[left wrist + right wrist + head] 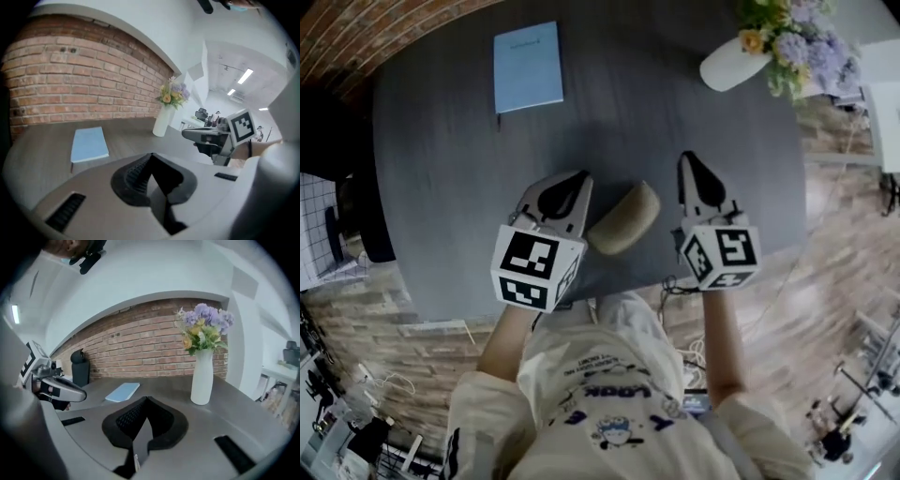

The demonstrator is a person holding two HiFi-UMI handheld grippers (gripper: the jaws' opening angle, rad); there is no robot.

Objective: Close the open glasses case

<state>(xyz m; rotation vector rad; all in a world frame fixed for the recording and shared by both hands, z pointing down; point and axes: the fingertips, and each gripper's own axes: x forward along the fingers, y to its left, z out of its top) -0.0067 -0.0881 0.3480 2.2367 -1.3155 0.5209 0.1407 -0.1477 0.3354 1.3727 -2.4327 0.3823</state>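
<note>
- Your left gripper (pixel 577 178) has its jaws pressed together with nothing between them. Its own view shows the pads (pixel 136 176) meeting at the tip, with only the table beyond.
- Your right gripper (pixel 687 159) is the same, jaws together and empty. Its view looks across the table toward the vase (pixel 202 380) and the blue notebook (pixel 123 391).
- The glasses case (pixel 623 218) lies on the dark table (pixel 441 187) near its front edge, between your two grippers and just ahead of your body.
- From your left gripper the case lies to the right. From your right gripper it lies to the left. It shows in neither gripper view, so both seem to point over it and past it.
- The case's long axis runs diagonally. Its near end is by your left gripper and its far end points away toward your right gripper.
- The left gripper looks slightly nearer, at the case's near end. I can't tell whether either one touches it, and both appear to be held above it.
- The case reads as one rounded tan body with no lid standing up, so I judge it is already shut. No seam can be made out.
</note>
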